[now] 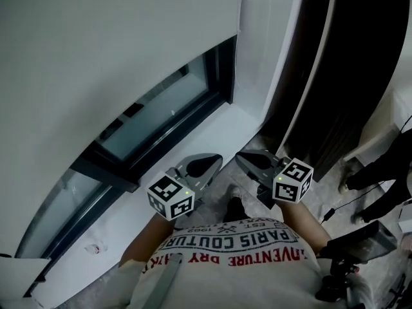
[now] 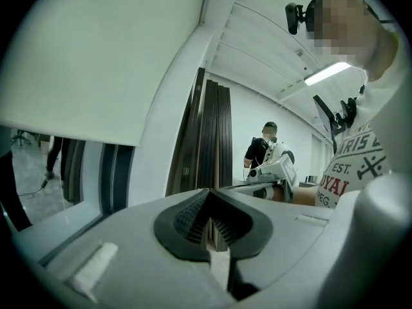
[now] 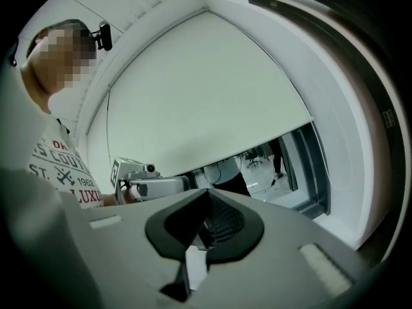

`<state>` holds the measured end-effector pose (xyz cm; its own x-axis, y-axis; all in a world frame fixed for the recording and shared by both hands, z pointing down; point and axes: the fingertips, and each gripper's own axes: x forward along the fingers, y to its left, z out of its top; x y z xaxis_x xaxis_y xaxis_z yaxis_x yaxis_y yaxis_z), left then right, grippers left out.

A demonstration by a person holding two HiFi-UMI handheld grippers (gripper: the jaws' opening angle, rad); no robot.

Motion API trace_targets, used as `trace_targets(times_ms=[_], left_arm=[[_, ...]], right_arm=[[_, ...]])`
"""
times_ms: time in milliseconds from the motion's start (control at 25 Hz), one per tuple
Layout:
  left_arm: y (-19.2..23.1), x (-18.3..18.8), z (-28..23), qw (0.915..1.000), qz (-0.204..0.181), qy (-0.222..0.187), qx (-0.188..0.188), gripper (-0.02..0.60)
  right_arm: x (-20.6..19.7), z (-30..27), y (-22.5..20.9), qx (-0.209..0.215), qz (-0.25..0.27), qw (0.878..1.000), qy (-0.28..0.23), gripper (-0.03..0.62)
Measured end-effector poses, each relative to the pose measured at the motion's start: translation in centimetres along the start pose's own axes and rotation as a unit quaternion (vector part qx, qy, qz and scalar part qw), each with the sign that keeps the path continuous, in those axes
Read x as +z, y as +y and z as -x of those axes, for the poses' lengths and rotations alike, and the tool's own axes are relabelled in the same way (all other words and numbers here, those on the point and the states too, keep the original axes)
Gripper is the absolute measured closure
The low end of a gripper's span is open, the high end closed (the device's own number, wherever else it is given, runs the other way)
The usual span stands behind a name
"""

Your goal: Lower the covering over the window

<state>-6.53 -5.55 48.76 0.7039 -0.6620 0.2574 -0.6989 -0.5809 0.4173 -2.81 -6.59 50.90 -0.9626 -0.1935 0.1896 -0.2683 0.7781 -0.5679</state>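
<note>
While the head view looks steeply down, the white blind (image 1: 109,50) covers most of the window (image 1: 161,118), its lower edge leaving a strip of dark-framed glass bare above the white sill (image 1: 219,131). The left tongs (image 1: 207,164) and the right tongs (image 1: 250,160) are held side by side near the sill, each with its marker cube toward the person's printed shirt (image 1: 238,250); neither touches the blind.

From the left gripper view, the left tongs (image 2: 211,227) are pressed together with nothing between them. The blind (image 2: 96,56) hangs at upper left above the glass (image 2: 64,172), tall dark panels (image 2: 209,134) stand beside the window, and the right tongs (image 2: 273,171) show beyond.

From the right gripper view, the right tongs (image 3: 205,227) are likewise pressed together and empty. The blind (image 3: 206,95) fills the middle, bare glass (image 3: 283,166) lies below its edge, and the left tongs (image 3: 151,184) show at left.
</note>
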Motion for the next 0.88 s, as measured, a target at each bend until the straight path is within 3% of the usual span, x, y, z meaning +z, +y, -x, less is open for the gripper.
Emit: trace_targets(times_ms=[160,240,880], left_arm=[[-5.1,0.2,5.3,0.9996,-0.013,-0.026,-0.006,0.578],[-6.4,0.1,6.4,0.9995,-0.013,-0.028,-0.007,0.577],[-5.3,-0.1,5.9,0.9994,-0.018,-0.031,0.001,0.577]], right_arm=[[-0.7,1.7,7.5,-0.003,0.033,0.999,-0.010,0.594],[-1.1,2.3,9.1,-0.005,0.039,0.999,-0.008,0.594],[-2.0,3.4,7.4,-0.020,0.036,0.999,-0.013,0.594]])
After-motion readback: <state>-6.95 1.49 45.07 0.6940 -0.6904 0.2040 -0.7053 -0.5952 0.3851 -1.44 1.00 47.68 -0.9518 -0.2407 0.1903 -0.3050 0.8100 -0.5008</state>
